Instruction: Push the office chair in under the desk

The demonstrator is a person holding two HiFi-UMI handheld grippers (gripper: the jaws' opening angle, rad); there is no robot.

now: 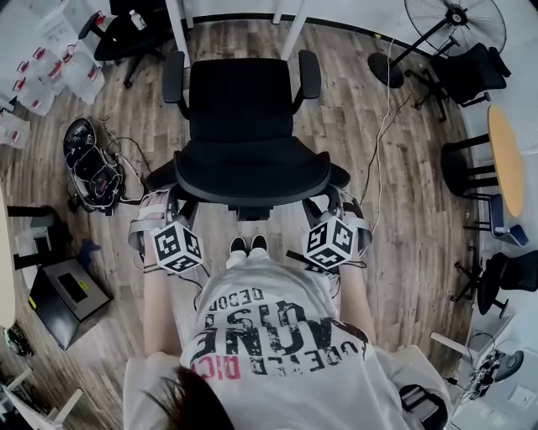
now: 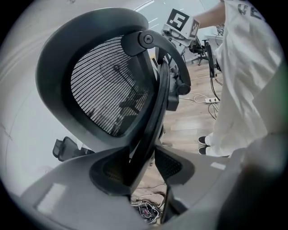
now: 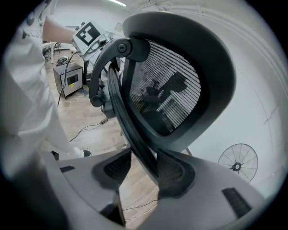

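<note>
The black office chair (image 1: 244,109) stands straight ahead of me on the wood floor, its seat facing two white desk legs (image 1: 178,25) at the far side. Its mesh backrest (image 1: 252,172) is nearest me. My left gripper (image 1: 168,200) is at the backrest's left edge and my right gripper (image 1: 336,201) at its right edge. In the left gripper view the jaws (image 2: 144,168) straddle the backrest's frame bar (image 2: 155,103), with floor showing beside the bar. In the right gripper view the jaws (image 3: 139,168) straddle the frame bar (image 3: 121,108) the same way. Both stand open.
A tangle of cables and power strips (image 1: 92,164) lies left of the chair, and a black box (image 1: 67,298) sits nearer me. A cable (image 1: 382,126) runs along the floor to the right. A fan (image 1: 454,17), other chairs (image 1: 471,71) and a round table (image 1: 506,159) stand at the right.
</note>
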